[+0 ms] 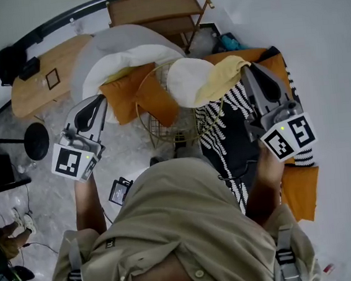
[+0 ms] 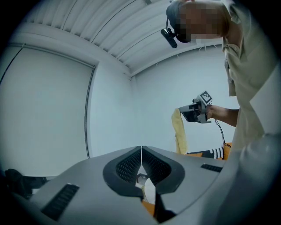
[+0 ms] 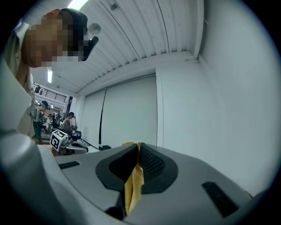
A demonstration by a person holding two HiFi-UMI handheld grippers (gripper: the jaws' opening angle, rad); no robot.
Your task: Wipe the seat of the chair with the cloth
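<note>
A person, seen from above, stands over a round wire-framed chair (image 1: 152, 135) with 1 gripper in each hand.

The right gripper (image 1: 250, 69) is near the chair's right edge. Its 2 jaws are closed on a pale yellow cloth (image 1: 222, 79), and the right gripper view shows a folded strip of it pinched between them. The rest of the cloth hangs loose beside a white cushion (image 1: 185, 79).

The left gripper (image 1: 100, 102) is by the chair's left edge, above 2 orange cushions (image 1: 136, 97). Its jaws are pressed together with nothing between them.

Wiping does not seem to have begun. The cloth is being held up over the chair rather than pressed onto it. The next move calls for lowering the cloth onto the seat, and the cushions probably need shifting first, which the free left gripper could do.

The seat surface is hard to make out under the cushions. The person's body cuts off the chair's near edge. Whether the cloth touches the white cushion cannot be told. Both gripper views face wall and ceiling and show nothing of the chair.
</note>
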